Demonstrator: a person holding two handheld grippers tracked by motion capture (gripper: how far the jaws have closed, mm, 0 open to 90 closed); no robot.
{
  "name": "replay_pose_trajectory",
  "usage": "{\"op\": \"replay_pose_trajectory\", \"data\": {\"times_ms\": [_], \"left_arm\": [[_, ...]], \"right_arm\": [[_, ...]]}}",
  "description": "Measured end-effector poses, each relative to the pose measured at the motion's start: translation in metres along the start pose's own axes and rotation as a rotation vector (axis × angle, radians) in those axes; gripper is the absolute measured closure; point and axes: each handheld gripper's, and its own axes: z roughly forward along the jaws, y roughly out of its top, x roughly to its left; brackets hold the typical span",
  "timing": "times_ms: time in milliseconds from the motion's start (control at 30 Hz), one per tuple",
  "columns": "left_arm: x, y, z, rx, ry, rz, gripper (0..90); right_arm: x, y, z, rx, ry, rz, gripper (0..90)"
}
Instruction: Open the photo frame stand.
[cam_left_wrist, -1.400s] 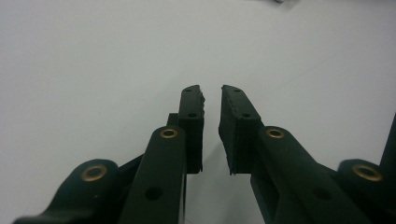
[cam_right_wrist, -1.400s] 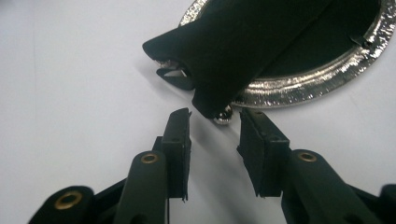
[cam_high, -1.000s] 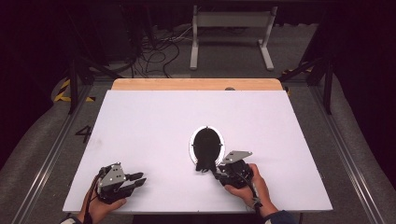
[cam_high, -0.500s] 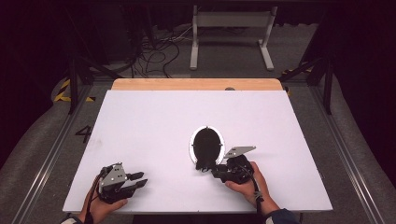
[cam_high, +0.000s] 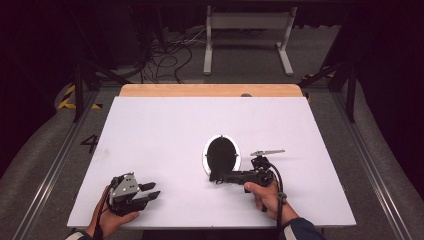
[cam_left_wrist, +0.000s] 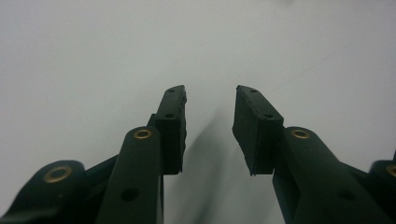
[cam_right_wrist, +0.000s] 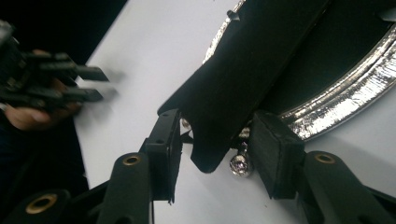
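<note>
Your right claw (cam_right_wrist: 212, 154) just opening around the black handle (cam_right_wrist: 243, 79), your left claw (cam_left_wrist: 208, 128) at the tabletop's (cam_high: 165, 130) 7 o'clock, opening, empty

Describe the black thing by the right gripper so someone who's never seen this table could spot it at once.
Start at the white table. Right of its middle, toward the near edge, lies a small frying pan, a black oval with a shiny silver rim. Its black handle points at the near edge, and its end sits between the right gripper's open jaws. It is the one dark shape on the white top.
</note>
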Motion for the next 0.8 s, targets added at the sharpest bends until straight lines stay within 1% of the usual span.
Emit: {"op": "replay_pose_trajectory", "data": {"times_ms": [67, 100, 200, 267, 300, 367, 433, 467, 533, 567, 633, 700, 767, 800], "left_arm": [[0.001, 0.001, 0.001, 0.001, 0.002, -0.003, 64.1], [0.001, 0.002, 0.001, 0.001, -0.002, 0.002, 63.9], [0.001, 0.004, 0.002, -0.003, -0.003, 0.0, 63.3], [0.002, 0.006, 0.004, -0.006, -0.007, -0.004, 63.0], [0.003, 0.008, 0.006, -0.007, -0.012, 0.004, 62.6], [0.005, 0.011, 0.009, -0.004, -0.017, 0.007, 61.3], [0.007, 0.017, 0.015, -0.004, -0.027, 0.008, 59.8], [0.008, 0.02, 0.018, -0.004, -0.034, 0.003, 58.9], [0.01, 0.028, 0.025, -0.008, -0.035, 0.009, 55.1], [0.012, 0.032, 0.029, -0.01, -0.038, 0.015, 54.3], [0.016, 0.041, 0.036, -0.018, -0.037, 0.012, 51.7], [0.02, 0.05, 0.045, -0.013, -0.056, 0.016, 49.5], [0.022, 0.057, 0.054, -0.013, -0.052, 0.016, 47.0], [0.024, 0.061, 0.059, -0.005, -0.046, 0.027, 44.9]], "right_arm": [[-0.002, 0.0, 0.001, -0.004, 0.021, 0.039, 54.2], [-0.002, 0.0, 0.003, -0.009, 0.03, 0.056, 54.2], [-0.002, 0.001, 0.005, -0.006, 0.03, 0.065, 56.7], [-0.003, 0.003, 0.006, -0.02, 0.028, 0.077, 60.3], [-0.003, 0.004, 0.006, -0.022, 0.029, 0.08, 60.0], [-0.003, 0.005, 0.007, -0.032, 0.041, 0.088, 59.3], [-0.004, 0.007, 0.007, -0.028, 0.046, 0.085, 59.3], [-0.005, 0.008, 0.008, -0.031, 0.053, 0.092, 58.9], [-0.008, 0.01, 0.009, -0.05, 0.06, 0.108, 55.8], [-0.008, 0.012, 0.009, -0.055, 0.048, 0.117, 55.5], [-0.011, 0.014, 0.01, -0.074, 0.048, 0.129, 55.7], [-0.014, 0.017, 0.013, -0.084, 0.066, 0.153, 55.6], [-0.016, 0.018, 0.016, -0.093, 0.078, 0.164, 55.7], [-0.017, 0.019, 0.017, -0.093, 0.086, 0.171, 56.0]]}}
